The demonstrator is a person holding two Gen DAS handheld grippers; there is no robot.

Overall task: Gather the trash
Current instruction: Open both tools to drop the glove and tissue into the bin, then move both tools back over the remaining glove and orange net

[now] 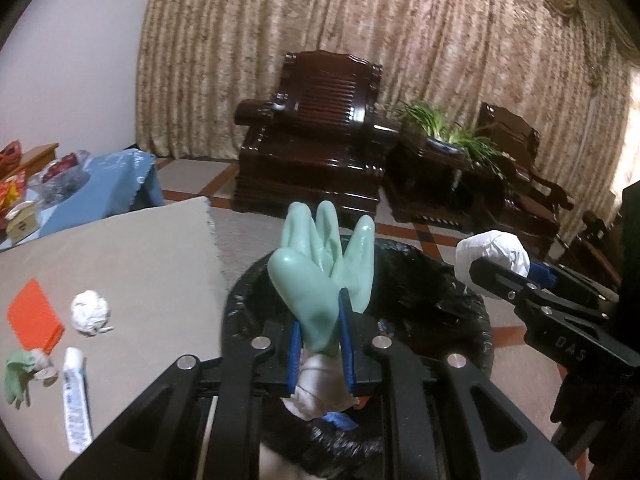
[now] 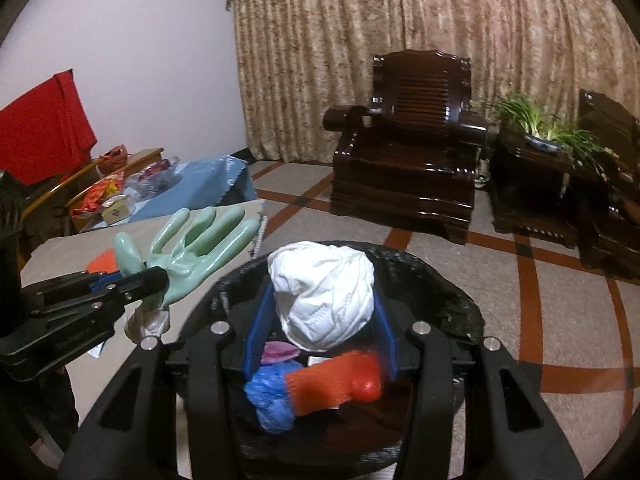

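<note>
My left gripper (image 1: pixel 320 312) is shut on a pale green rubber glove (image 1: pixel 320 272), whose fingers point up; its whitish cuff hangs below the pads. It hangs over the near rim of the bin lined with a black bag (image 1: pixel 440 280). My right gripper (image 2: pixel 320 296) is shut on a crumpled white paper ball (image 2: pixel 320 300) above the bin (image 2: pixel 440 280). A blue bag (image 2: pixel 272 396) and an orange piece (image 2: pixel 332 384) lie inside. In the right wrist view the left gripper (image 2: pixel 152 280) and glove (image 2: pixel 192 248) sit left of the bin.
The tan-covered table (image 1: pixel 120 248) on the left holds an orange card (image 1: pixel 34 314), a crumpled paper ball (image 1: pixel 90 312), a toothpaste tube (image 1: pixel 76 400) and a second green glove (image 1: pixel 16 376). A dark wooden armchair (image 1: pixel 316 132) and a plant (image 1: pixel 448 132) stand beyond.
</note>
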